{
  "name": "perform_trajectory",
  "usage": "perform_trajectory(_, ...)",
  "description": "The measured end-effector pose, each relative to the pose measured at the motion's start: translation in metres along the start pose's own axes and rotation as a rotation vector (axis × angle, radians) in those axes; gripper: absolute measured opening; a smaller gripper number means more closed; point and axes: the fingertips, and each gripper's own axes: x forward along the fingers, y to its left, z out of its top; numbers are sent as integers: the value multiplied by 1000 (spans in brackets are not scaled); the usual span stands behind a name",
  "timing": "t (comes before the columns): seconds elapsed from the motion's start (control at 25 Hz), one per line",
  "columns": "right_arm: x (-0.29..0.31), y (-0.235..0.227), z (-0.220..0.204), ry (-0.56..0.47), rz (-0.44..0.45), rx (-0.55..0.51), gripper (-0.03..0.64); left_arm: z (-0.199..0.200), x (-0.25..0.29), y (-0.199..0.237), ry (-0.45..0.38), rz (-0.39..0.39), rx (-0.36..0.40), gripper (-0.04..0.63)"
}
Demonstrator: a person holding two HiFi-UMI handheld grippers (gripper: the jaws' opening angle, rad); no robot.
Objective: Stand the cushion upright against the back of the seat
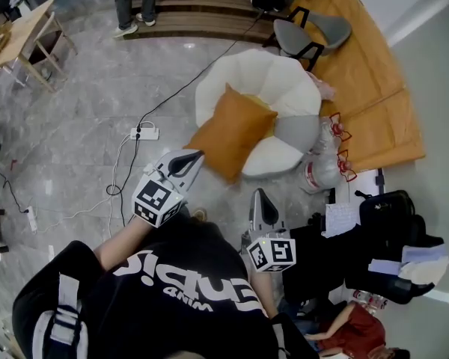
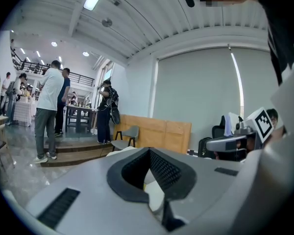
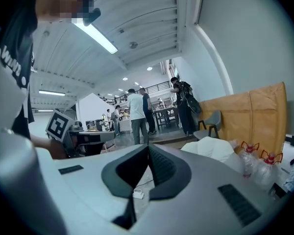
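Cushion (image 1: 232, 132) in orange is lying slanted on the white seat (image 1: 284, 81), one corner hanging over the seat's edge at seven o'clock. It is sitting at one o'clock from my left gripper (image 1: 194, 155) and eleven o'clock from my right gripper (image 1: 260, 194). I am holding both grippers clenched, grasping nothing, apart from the cushion.

A plump orange square cushion (image 1: 232, 132) lies slantwise across the front edge of the seat (image 1: 262, 81), a low, rounded cream-white chair with a grey patch, one corner of it pointing at the petal-shaped back.
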Motion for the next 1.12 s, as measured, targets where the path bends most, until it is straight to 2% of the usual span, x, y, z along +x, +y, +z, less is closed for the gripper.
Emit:
perform_trajectory(0.32,18,-16,2,6,12,8,21,4,17,16,5,28,2,8)
perform_trajectory(0.6,36,-39,4,9,-10,17,21,11,46,28,-1,16,3,8)
perform_trajectory(0.88,70,-61,13,9,-36,18,21,19,89,42,1,-56,-15,8)
perform_trajectory(1.12,114,-82,18,41,-48,34,21,22,135,72,57,-78,0,8)
